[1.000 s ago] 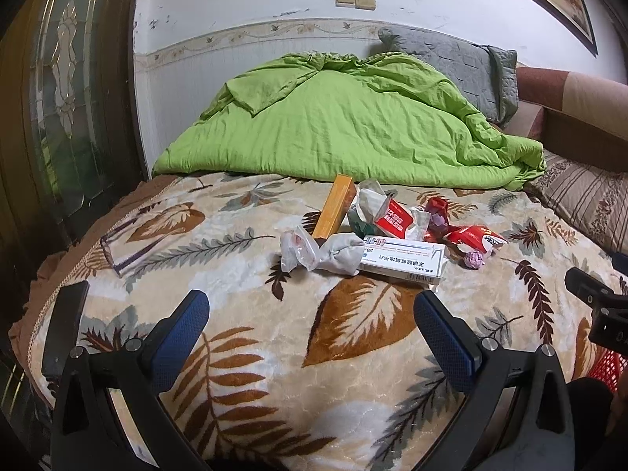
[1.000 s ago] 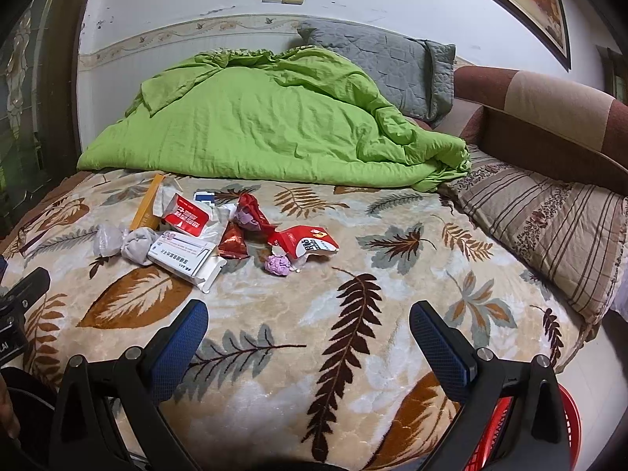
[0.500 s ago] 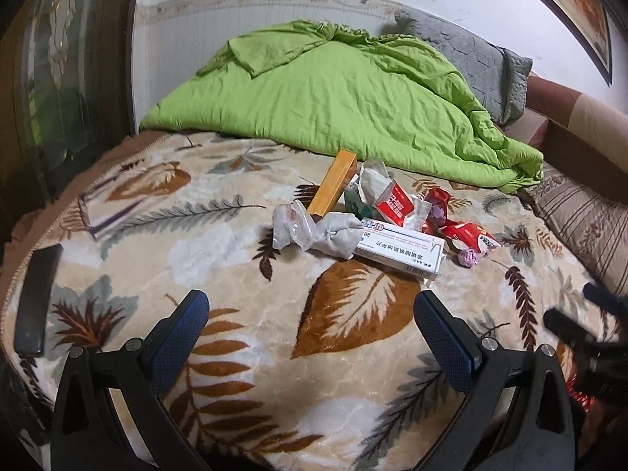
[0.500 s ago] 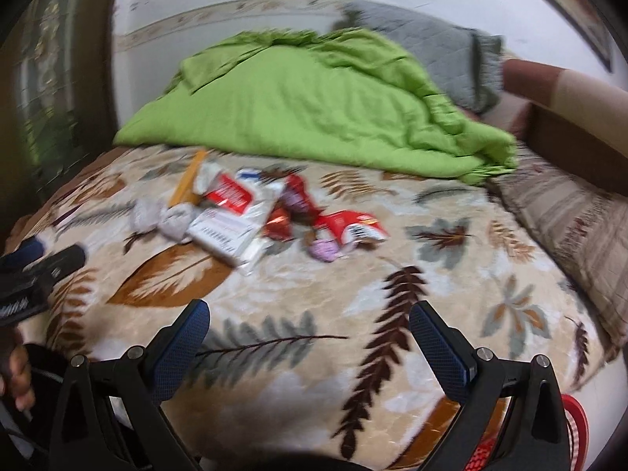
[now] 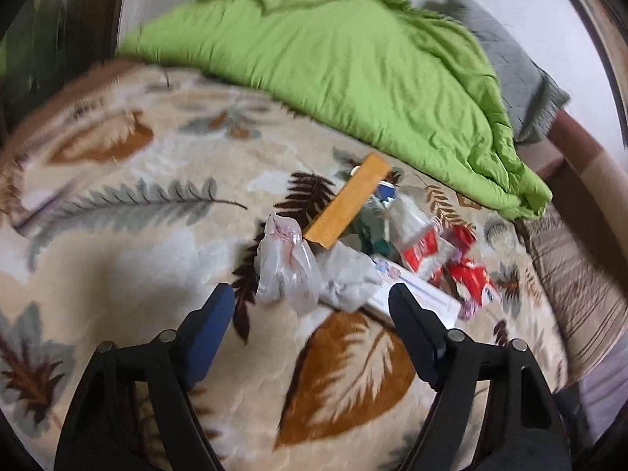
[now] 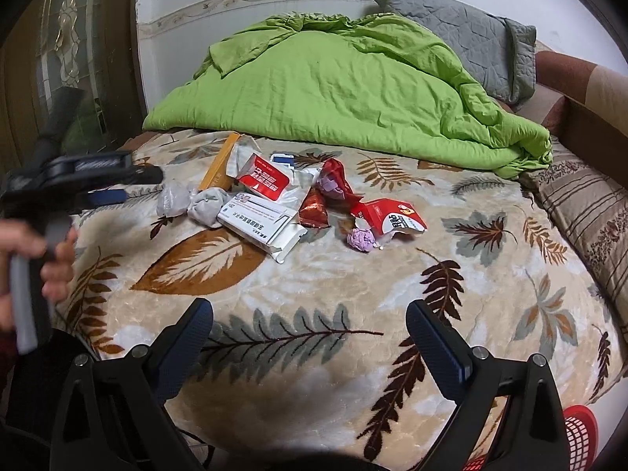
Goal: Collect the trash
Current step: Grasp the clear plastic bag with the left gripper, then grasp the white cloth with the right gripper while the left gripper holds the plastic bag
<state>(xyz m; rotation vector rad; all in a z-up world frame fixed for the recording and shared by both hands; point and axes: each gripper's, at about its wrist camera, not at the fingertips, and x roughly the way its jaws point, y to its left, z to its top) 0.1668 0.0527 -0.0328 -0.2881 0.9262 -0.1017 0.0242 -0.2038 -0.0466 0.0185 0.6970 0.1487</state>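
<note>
Trash lies heaped on the leaf-patterned bed blanket (image 6: 337,286), near the green quilt (image 6: 353,94). Left tongs (image 5: 312,306) hang just short of the crumpled clear plastic bag (image 5: 286,267), jaws closing with nothing between them yet; for a clean pick, I judge they should straddle the bag's bunched middle and avoid catching the white box (image 6: 261,225) beside it. Right tongs (image 6: 310,329) stand released over bare blanket, well apart from the pile. Open room lies toward the near bed edge, where a red basket (image 6: 581,435) shows below.
</note>
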